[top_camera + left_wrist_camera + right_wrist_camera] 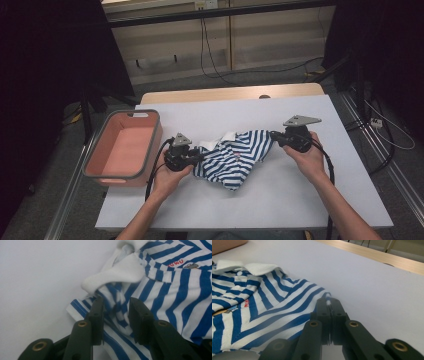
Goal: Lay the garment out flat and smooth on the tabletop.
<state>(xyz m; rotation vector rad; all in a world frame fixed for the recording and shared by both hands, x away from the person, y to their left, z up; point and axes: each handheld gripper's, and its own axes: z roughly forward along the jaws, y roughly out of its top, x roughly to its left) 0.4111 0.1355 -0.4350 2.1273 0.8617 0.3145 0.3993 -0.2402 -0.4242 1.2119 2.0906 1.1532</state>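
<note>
A blue-and-white striped polo shirt (pixel 235 156) lies crumpled in the middle of the white table (pixel 215 205). Its white collar (pixel 120 273) faces the left side. My left gripper (pixel 200 158) sits at the shirt's left edge. In the left gripper view its jaws (pixel 115 306) stand apart, with a loose fold of striped cloth (pixel 175 290) between them, so it is open. My right gripper (pixel 274 135) is at the shirt's upper right corner. In the right gripper view it (pixel 327 301) is shut on the hem of the shirt (pixel 262 302), slightly raised off the table.
A pink basket with a grey rim (pixel 159 137) stands at the table's left edge, beside my left hand. The wooden table edge (pixel 235 93) runs along the far side. Cables trail from both grippers towards the near edge.
</note>
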